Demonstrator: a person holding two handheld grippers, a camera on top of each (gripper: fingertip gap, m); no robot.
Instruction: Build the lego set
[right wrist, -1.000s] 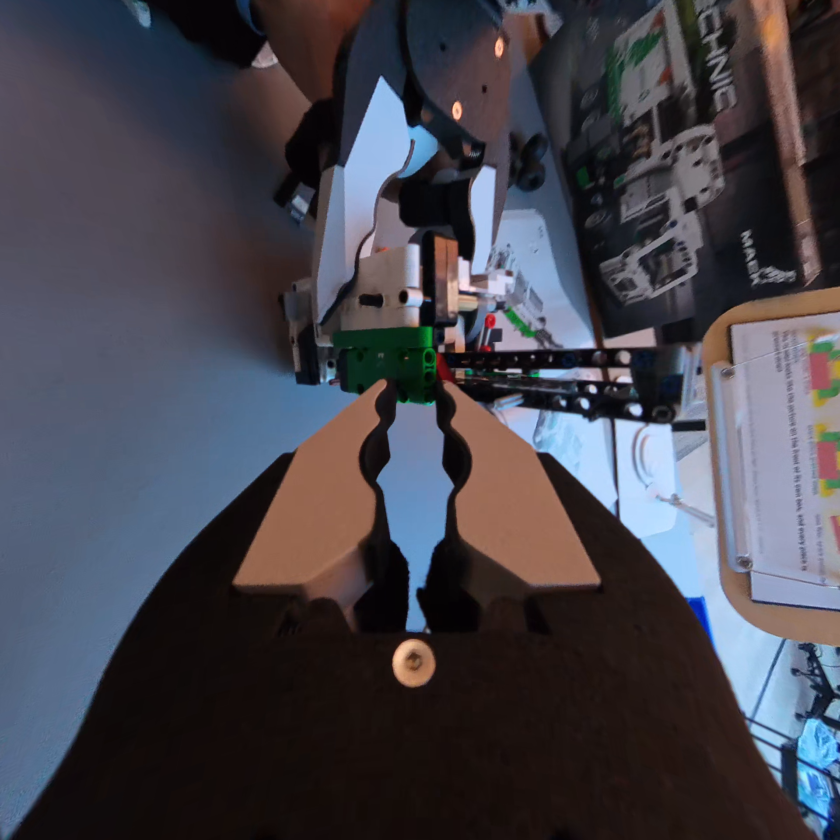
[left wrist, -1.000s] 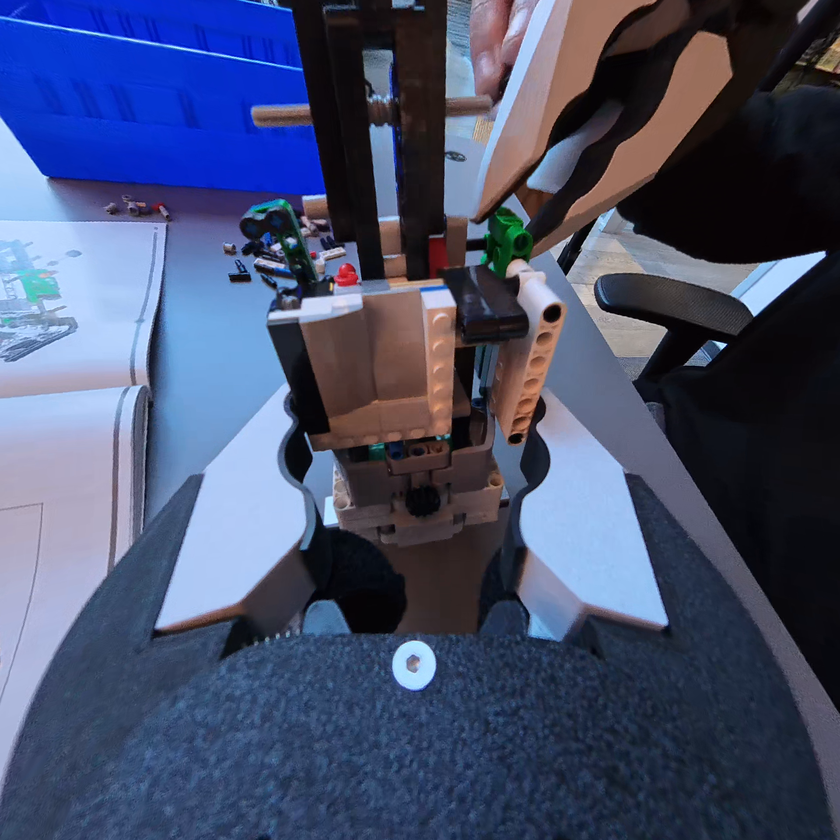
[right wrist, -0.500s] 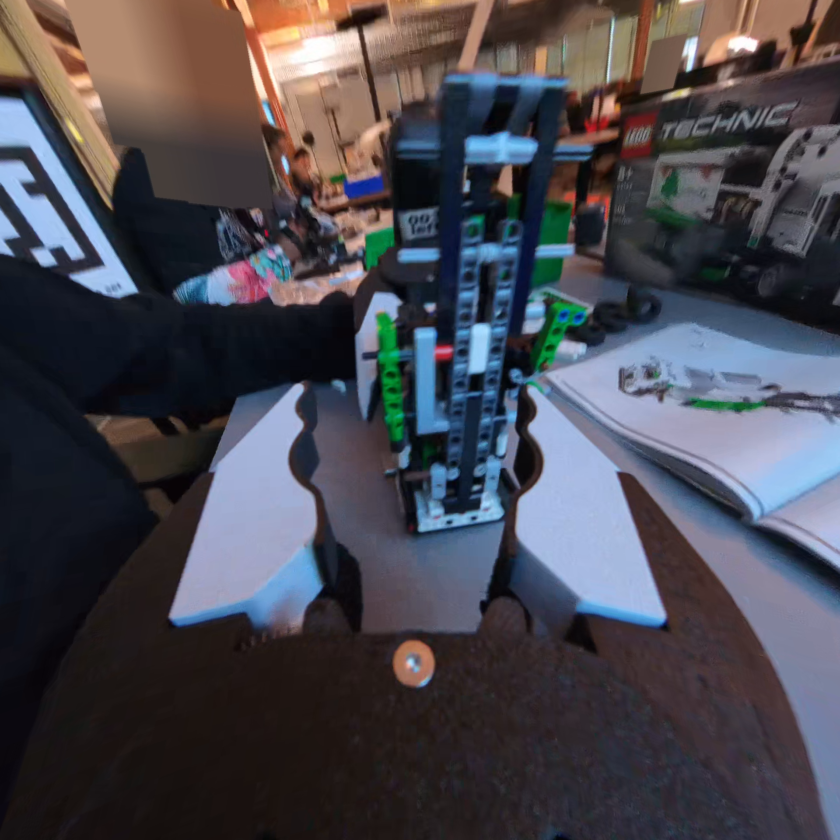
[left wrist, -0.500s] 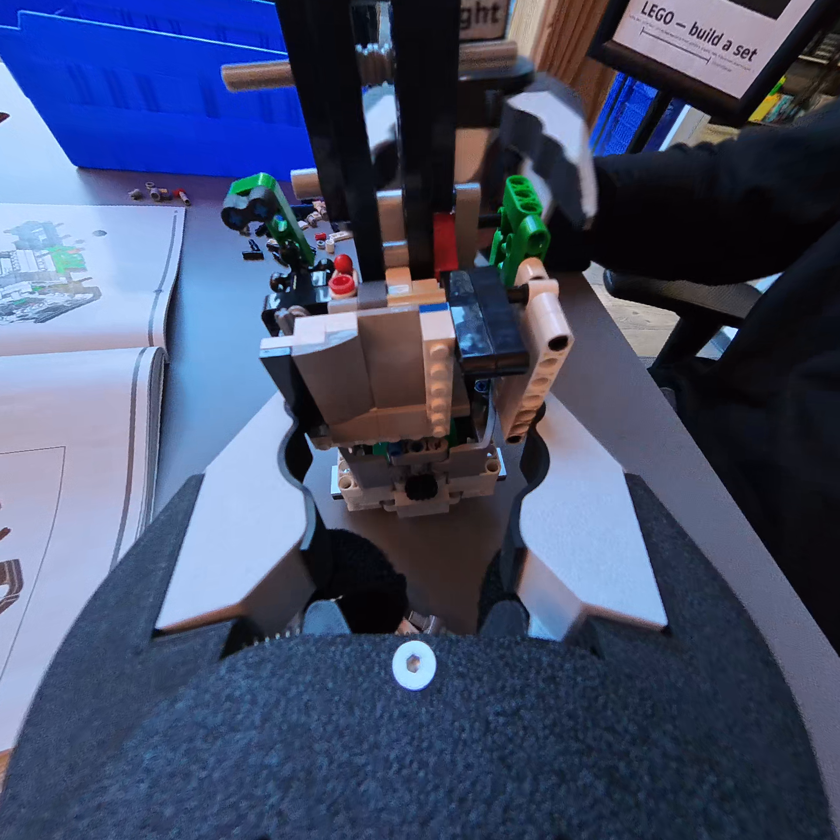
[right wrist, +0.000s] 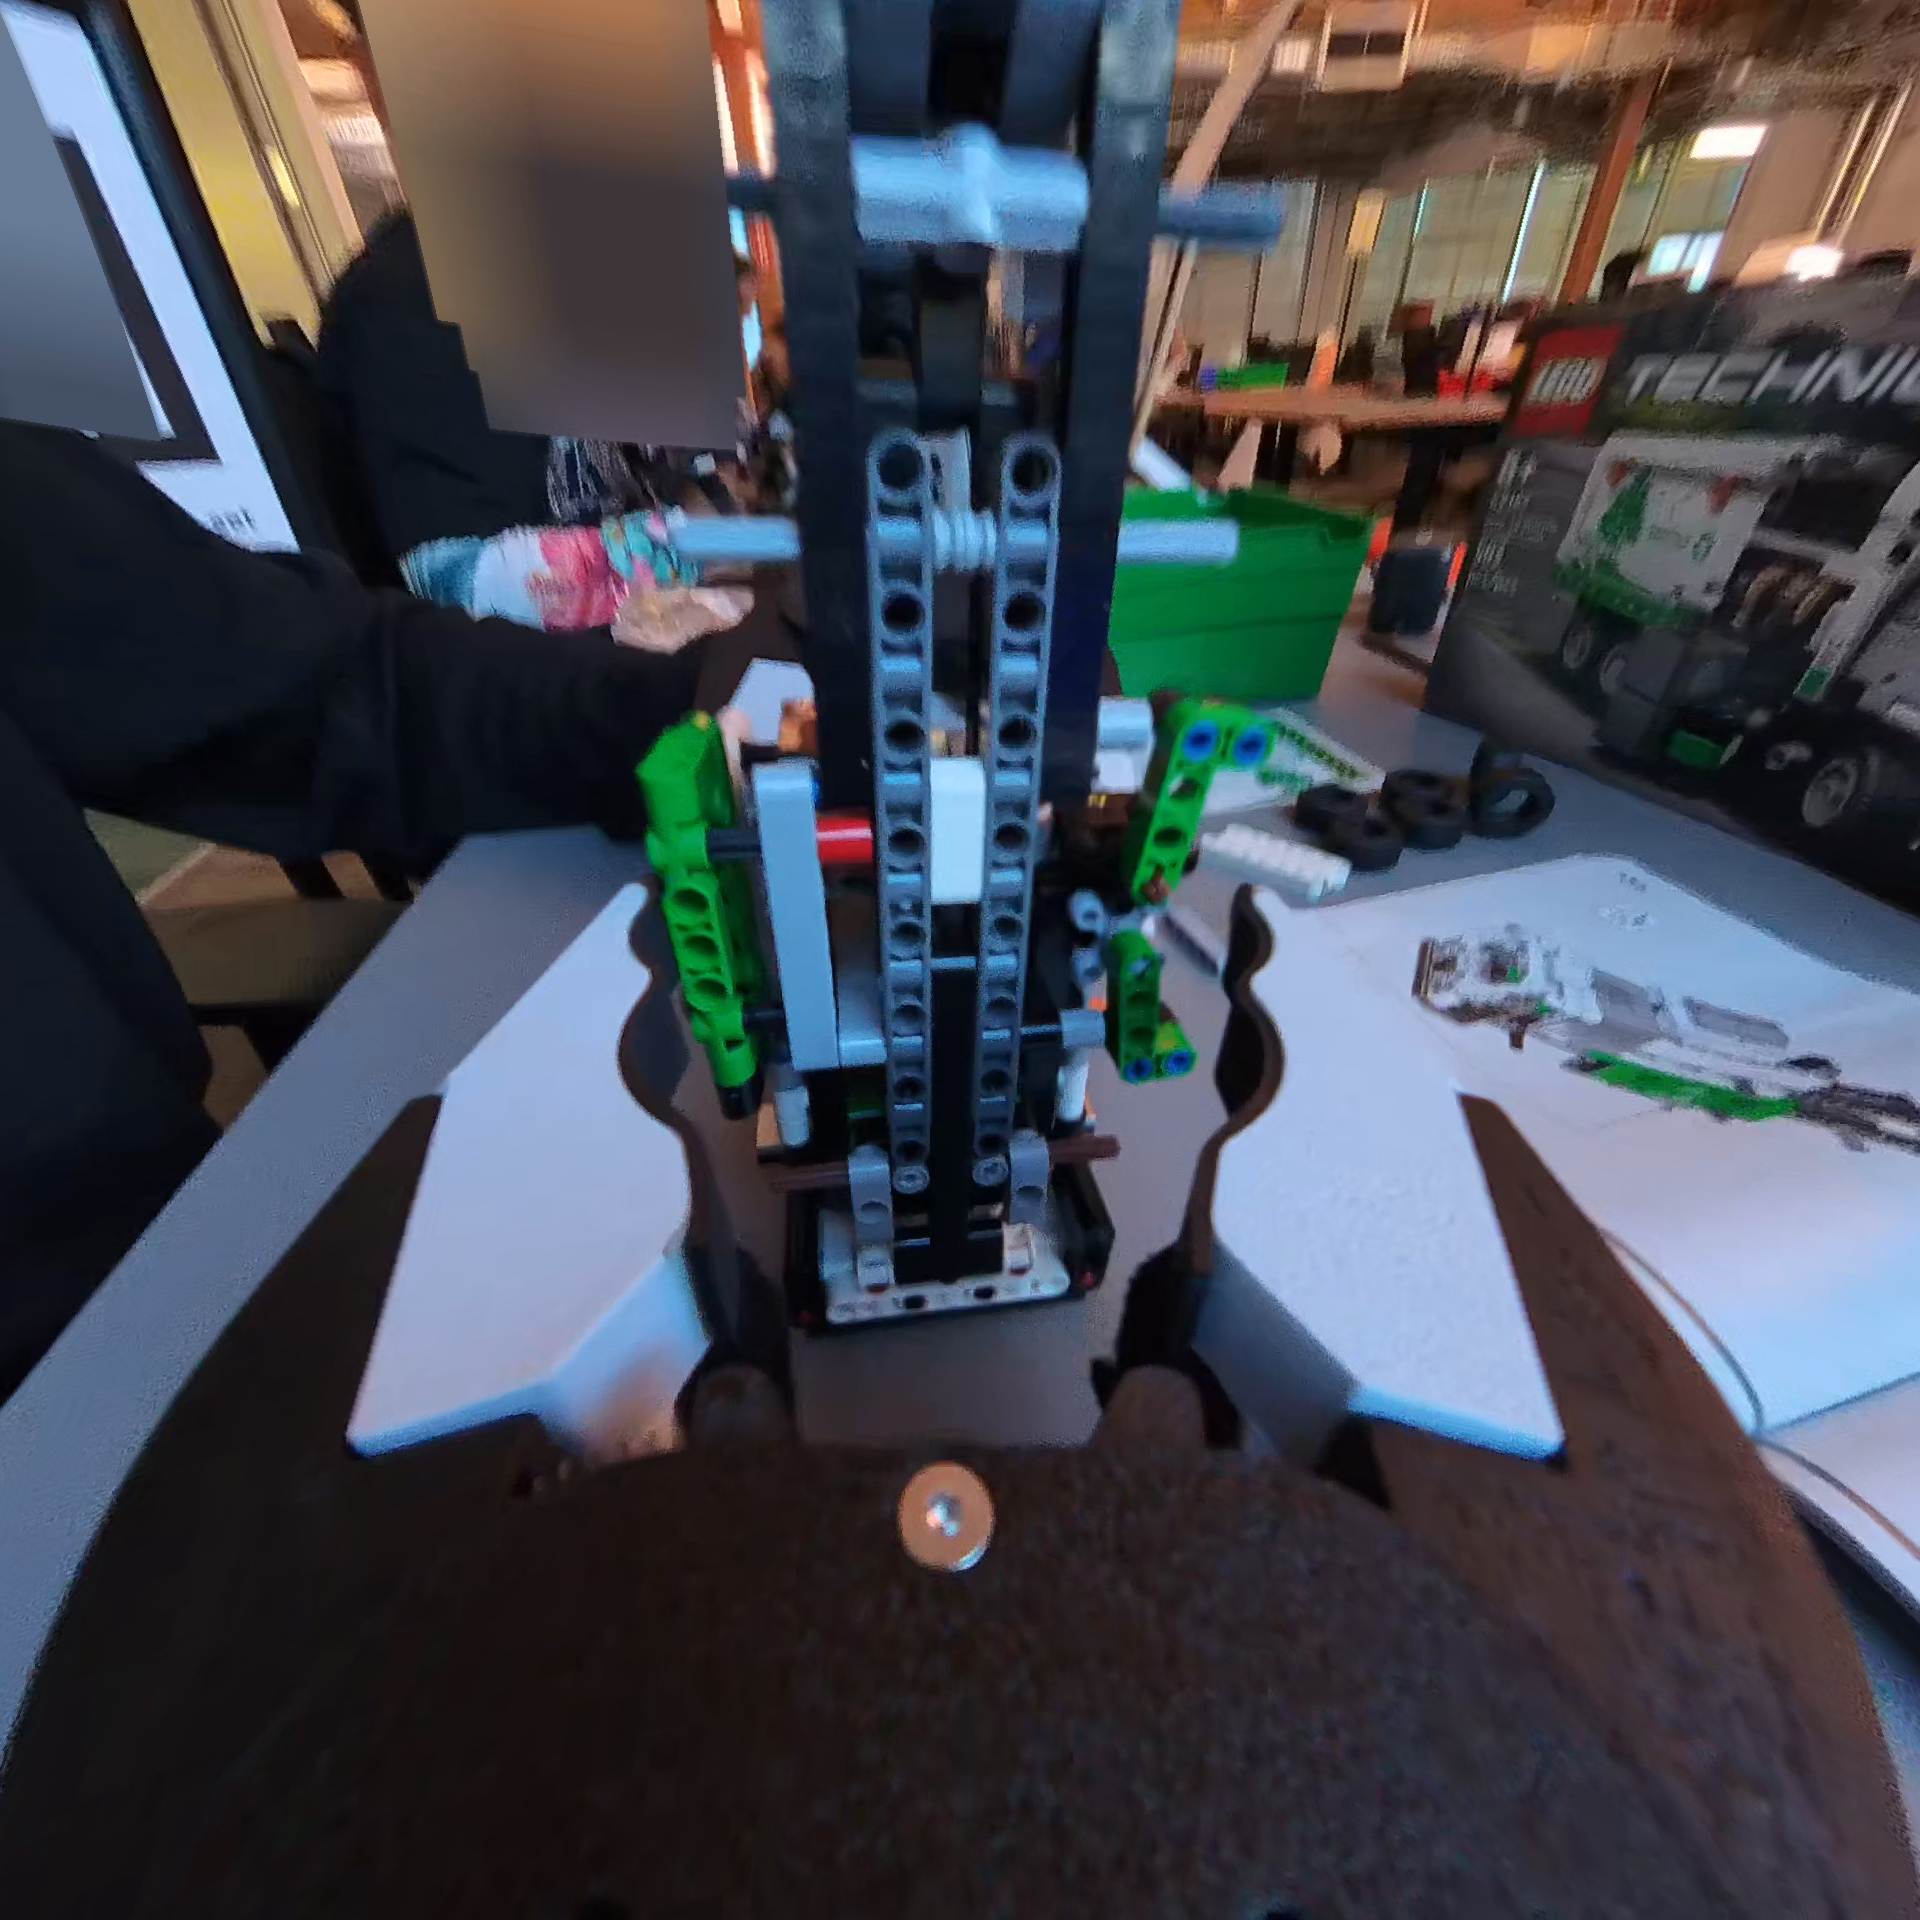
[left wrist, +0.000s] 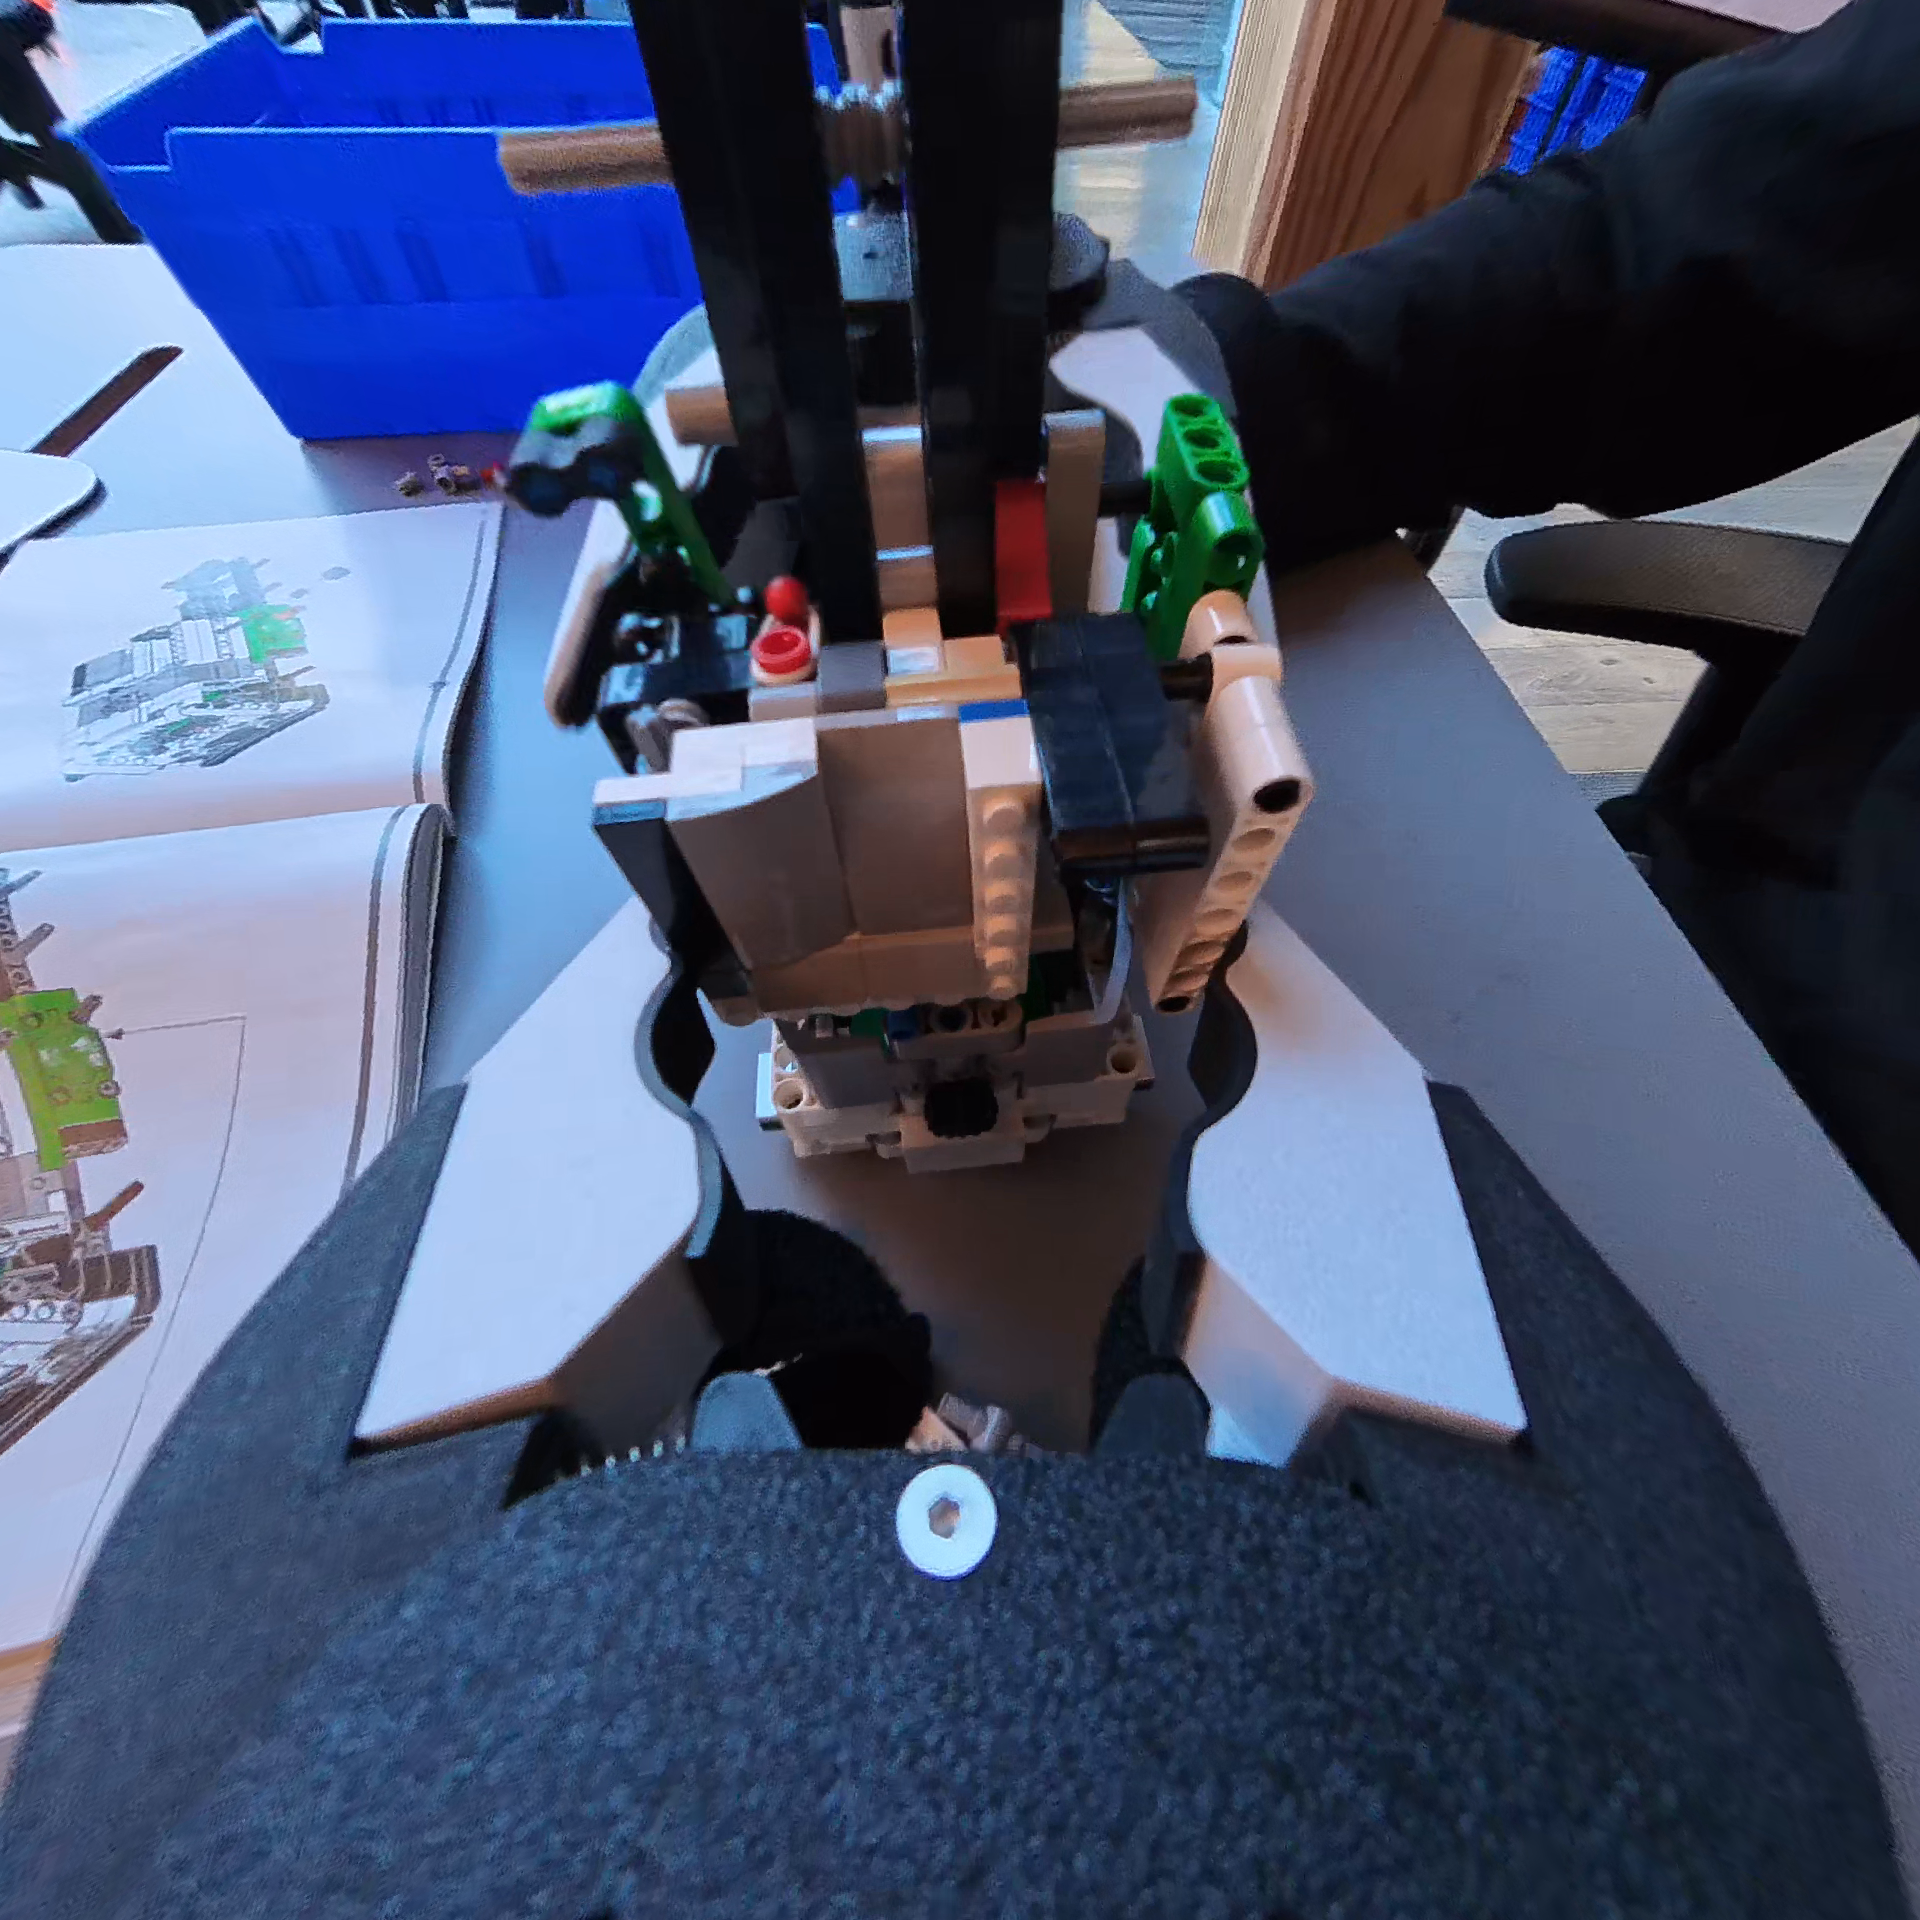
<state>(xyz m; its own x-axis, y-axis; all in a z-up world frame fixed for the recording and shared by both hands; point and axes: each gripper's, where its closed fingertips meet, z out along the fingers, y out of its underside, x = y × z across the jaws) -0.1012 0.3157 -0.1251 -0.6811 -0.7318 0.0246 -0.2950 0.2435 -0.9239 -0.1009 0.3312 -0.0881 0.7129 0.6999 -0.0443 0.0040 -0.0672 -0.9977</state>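
Grey tabletop carries an open white instruction booklet and, behind it, a blue plastic bin. Upright on the tabletop stands the partly built lego assembly of black, grey and green beams. The left gripper is level and spread wide, its white fingers flanking the assembly base without visible contact. Opposite, the right gripper is equally spread, empty, facing the assembly. A black sleeve reaches in behind.
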